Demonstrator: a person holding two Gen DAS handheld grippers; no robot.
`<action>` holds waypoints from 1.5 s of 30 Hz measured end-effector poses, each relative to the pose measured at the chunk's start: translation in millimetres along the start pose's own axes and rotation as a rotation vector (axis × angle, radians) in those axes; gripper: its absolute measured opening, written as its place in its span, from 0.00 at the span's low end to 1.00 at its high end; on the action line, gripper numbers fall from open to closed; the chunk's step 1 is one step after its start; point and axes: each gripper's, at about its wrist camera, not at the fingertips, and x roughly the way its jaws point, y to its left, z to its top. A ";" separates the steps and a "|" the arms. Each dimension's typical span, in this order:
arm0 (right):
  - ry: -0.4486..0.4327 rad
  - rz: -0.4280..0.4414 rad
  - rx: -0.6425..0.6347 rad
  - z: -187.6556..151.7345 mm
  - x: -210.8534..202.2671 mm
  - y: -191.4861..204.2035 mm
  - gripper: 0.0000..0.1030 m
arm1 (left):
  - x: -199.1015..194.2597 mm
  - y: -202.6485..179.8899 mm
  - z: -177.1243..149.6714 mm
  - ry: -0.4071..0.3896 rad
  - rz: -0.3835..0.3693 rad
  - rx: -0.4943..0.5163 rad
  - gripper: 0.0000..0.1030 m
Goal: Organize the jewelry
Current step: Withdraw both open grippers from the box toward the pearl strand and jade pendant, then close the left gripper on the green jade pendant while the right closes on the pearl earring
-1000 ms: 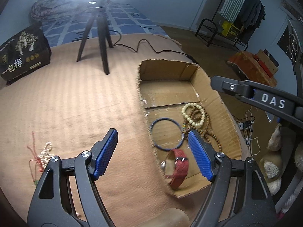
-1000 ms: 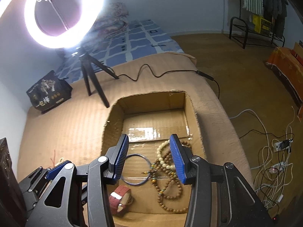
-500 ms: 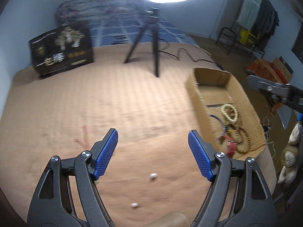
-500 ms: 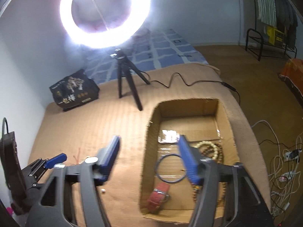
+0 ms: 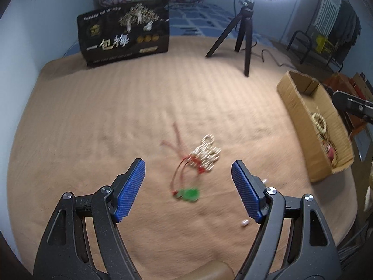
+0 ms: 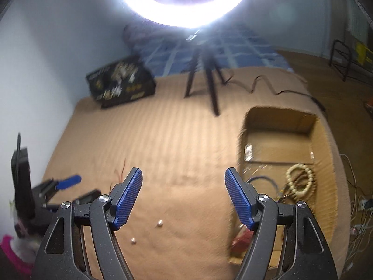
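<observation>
Left gripper (image 5: 188, 190) spread wide, empty, above a blurred beaded necklace (image 5: 205, 155) with red cord and green pendant on the tan blanket (image 5: 93, 121). Right gripper (image 6: 183, 197) also wide, holding nothing; cardboard box (image 6: 278, 119) beside it, beads (image 6: 300, 182) inside smeared, red strap half hidden

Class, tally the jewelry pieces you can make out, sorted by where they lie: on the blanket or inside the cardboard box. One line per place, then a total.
On the blanket: 3 – pearl-and-red-cord piece with green pendant, two loose pearls.
In the cardboard box: 4 – blue bangle, cream bead bracelet, brown bead strand, red strap.
Total: 7
</observation>
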 end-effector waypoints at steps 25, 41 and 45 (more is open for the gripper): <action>0.332 0.077 0.015 -48.4 86.5 33.9 0.45 | 62.0 4.6 -20.8 0.195 -0.053 0.010 0.68; 0.377 0.073 0.016 -56.3 107.4 34.4 0.35 | 71.6 -0.1 -18.3 0.208 -0.046 0.026 0.55; 0.388 0.069 0.013 -59.0 114.7 36.3 0.30 | 70.5 0.7 -18.8 0.209 -0.046 0.028 0.52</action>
